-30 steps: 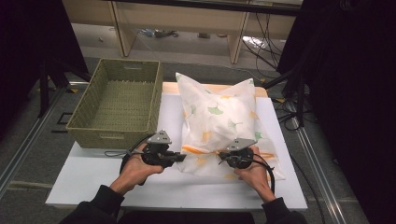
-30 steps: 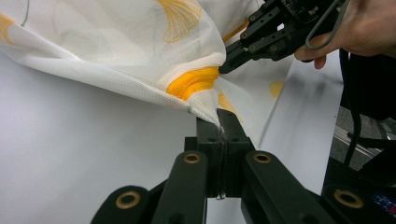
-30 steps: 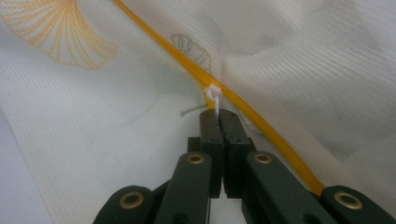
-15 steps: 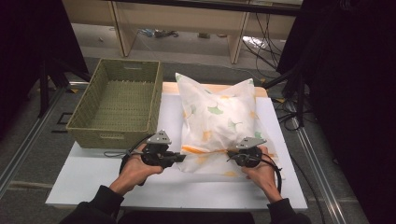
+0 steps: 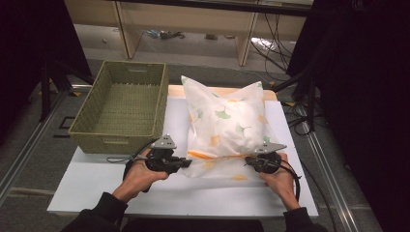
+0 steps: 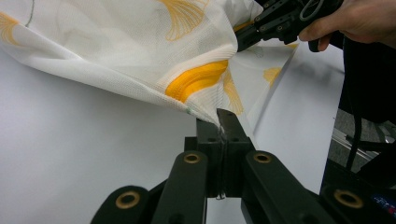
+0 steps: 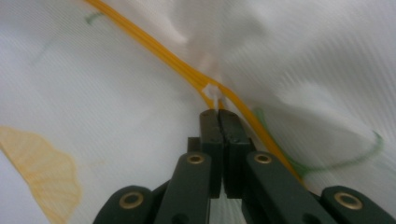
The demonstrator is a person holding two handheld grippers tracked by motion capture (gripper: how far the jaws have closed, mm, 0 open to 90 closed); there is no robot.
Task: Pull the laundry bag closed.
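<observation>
Pillowcase [image 5: 226, 126] print: ginkgo leaves, no readable writing. Left gripper [image 6: 219, 122] and right gripper [image 7: 218, 112] fingers clamped on its near edge.

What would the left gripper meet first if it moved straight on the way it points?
Probably the pillow: the left gripper already pinches its near cover edge and points across toward the right gripper, which lies farther along that line.

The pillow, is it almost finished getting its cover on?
Mostly done: the pillow fills the leaf-print cover. In hand: both tongs, left and right, pinch the loose open edge nearest the person. Left, probably: closing that flap, maybe moving it into the basket.
</observation>
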